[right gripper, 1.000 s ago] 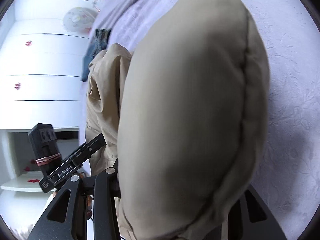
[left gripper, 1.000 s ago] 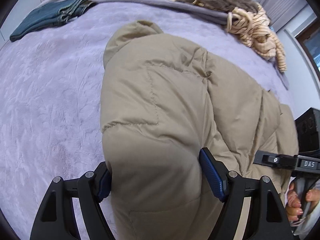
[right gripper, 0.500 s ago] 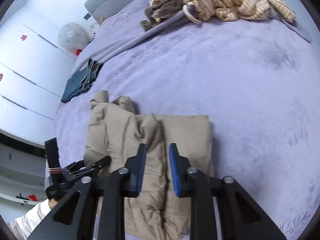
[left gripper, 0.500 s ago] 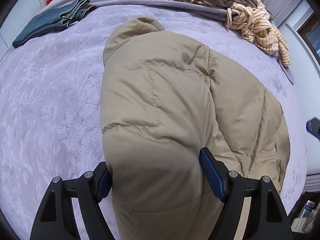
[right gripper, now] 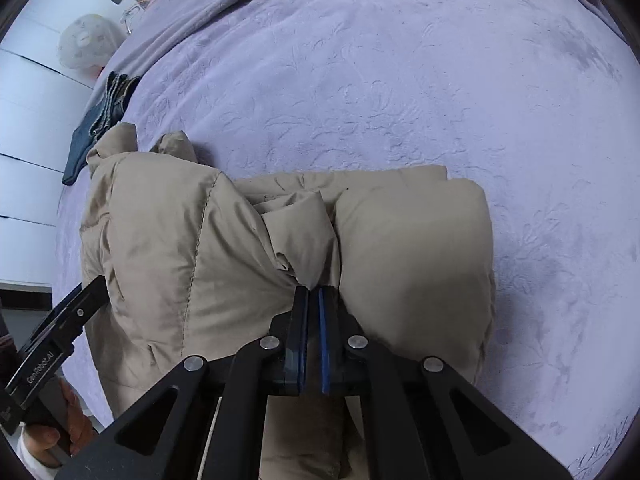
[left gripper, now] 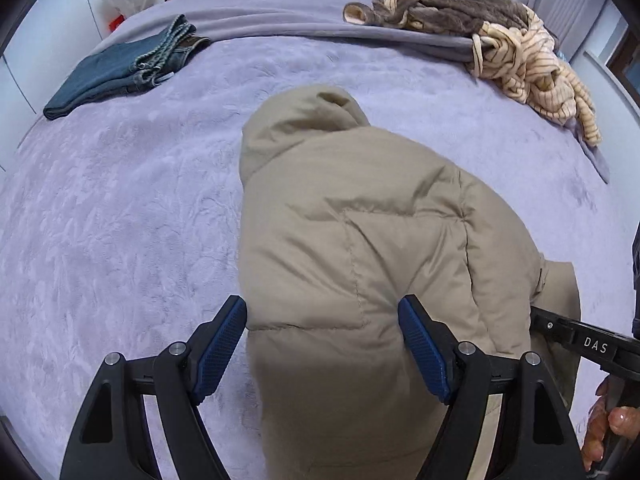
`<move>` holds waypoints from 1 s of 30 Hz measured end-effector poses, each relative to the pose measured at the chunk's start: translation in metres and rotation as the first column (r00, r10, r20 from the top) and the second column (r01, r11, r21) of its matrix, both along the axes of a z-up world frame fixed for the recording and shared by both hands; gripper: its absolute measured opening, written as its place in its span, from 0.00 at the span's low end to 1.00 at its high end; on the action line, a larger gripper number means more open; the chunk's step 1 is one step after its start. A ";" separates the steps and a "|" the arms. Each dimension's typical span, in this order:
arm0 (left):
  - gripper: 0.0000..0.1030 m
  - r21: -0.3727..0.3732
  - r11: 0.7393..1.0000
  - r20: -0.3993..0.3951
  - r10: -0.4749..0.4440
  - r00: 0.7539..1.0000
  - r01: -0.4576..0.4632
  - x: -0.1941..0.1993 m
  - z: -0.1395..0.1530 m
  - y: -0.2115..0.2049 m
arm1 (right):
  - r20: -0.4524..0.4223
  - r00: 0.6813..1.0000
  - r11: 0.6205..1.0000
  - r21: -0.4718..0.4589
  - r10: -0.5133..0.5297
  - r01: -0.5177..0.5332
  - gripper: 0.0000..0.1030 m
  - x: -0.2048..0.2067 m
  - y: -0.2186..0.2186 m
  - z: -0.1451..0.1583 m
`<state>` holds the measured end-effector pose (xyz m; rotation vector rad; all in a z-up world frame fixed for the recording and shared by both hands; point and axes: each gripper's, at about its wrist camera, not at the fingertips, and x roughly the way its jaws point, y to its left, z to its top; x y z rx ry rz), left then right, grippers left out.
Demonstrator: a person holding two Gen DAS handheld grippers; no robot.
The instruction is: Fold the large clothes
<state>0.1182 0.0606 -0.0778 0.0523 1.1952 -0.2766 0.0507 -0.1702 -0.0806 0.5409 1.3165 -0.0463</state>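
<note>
A tan puffer jacket (left gripper: 360, 248) lies folded into a thick bundle on the lilac bed cover (left gripper: 120, 208), hood end pointing away. My left gripper (left gripper: 322, 344) is open, its blue pads on either side of the bundle's near end. In the right wrist view the jacket (right gripper: 200, 240) fills the lower middle. My right gripper (right gripper: 313, 300) is shut, its tips pressed into a fold of fabric between two puffy sections; I cannot tell whether cloth is pinched.
Folded blue jeans (left gripper: 120, 68) lie at the far left of the bed. A heap of brown and striped clothes (left gripper: 500, 40) lies at the far right. A grey blanket (left gripper: 280, 20) runs across the back. White wardrobe doors (right gripper: 24, 120) stand beside the bed.
My right gripper let go of the puffy end, drew back, then closed and came down onto the bundle's middle fold. My left gripper stayed open around the near end and pulled back slightly.
</note>
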 end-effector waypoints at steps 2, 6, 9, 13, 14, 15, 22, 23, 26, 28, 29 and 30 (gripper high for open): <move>0.78 0.015 1.000 0.004 -0.010 1.000 0.010 -0.003 -0.003 -0.005 | -0.008 0.999 0.999 -0.034 0.034 -0.034 0.01 0.002 0.004 -0.006; 0.78 0.037 0.999 -0.008 -0.015 1.000 0.015 -0.010 0.003 -0.007 | -0.014 1.000 1.000 -0.019 0.019 -0.020 0.01 0.003 0.001 -0.011; 0.78 0.066 0.998 -0.003 -0.022 1.000 0.022 -0.018 0.010 -0.005 | -0.002 1.000 1.000 -0.004 0.026 -0.026 0.02 0.002 0.006 -0.003; 0.84 0.052 0.998 -0.011 -0.024 1.000 0.024 -0.030 0.017 0.003 | 0.034 0.998 0.998 0.015 0.053 -0.053 0.07 -0.012 0.012 0.023; 0.94 0.059 0.998 -0.007 -0.021 1.000 0.021 -0.034 0.019 0.005 | 0.042 0.997 0.998 0.016 0.058 -0.059 0.07 -0.016 0.014 0.029; 1.00 0.066 0.998 -0.002 -0.015 1.000 0.015 -0.037 0.020 0.007 | 0.048 0.997 0.998 0.016 0.063 -0.064 0.07 -0.021 0.015 0.035; 1.00 0.091 0.996 0.010 0.011 1.000 -0.011 -0.060 0.028 0.020 | 0.063 0.996 0.998 0.018 0.065 -0.066 0.07 -0.058 0.030 0.060; 1.00 0.094 0.995 0.009 0.014 1.000 -0.014 -0.063 0.029 0.021 | 0.064 0.995 0.997 0.012 0.073 -0.074 0.07 -0.061 0.035 0.060; 1.00 0.079 0.996 -0.008 0.031 0.999 -0.030 -0.068 0.030 0.030 | 0.047 0.992 0.993 -0.025 0.114 -0.113 0.07 -0.082 0.051 0.059; 1.00 0.073 0.996 -0.025 0.046 0.999 -0.044 -0.073 0.028 0.038 | -0.004 0.990 0.989 -0.046 0.139 -0.139 0.07 -0.091 0.062 0.045; 1.00 0.076 0.996 -0.035 0.047 0.998 -0.045 -0.074 0.026 0.041 | -0.031 0.990 0.989 -0.050 0.137 -0.139 0.07 -0.096 0.064 0.037; 1.00 0.077 0.996 -0.043 0.046 0.998 -0.043 -0.076 0.026 0.044 | -0.060 0.990 0.990 -0.048 0.131 -0.134 0.07 -0.100 0.065 0.028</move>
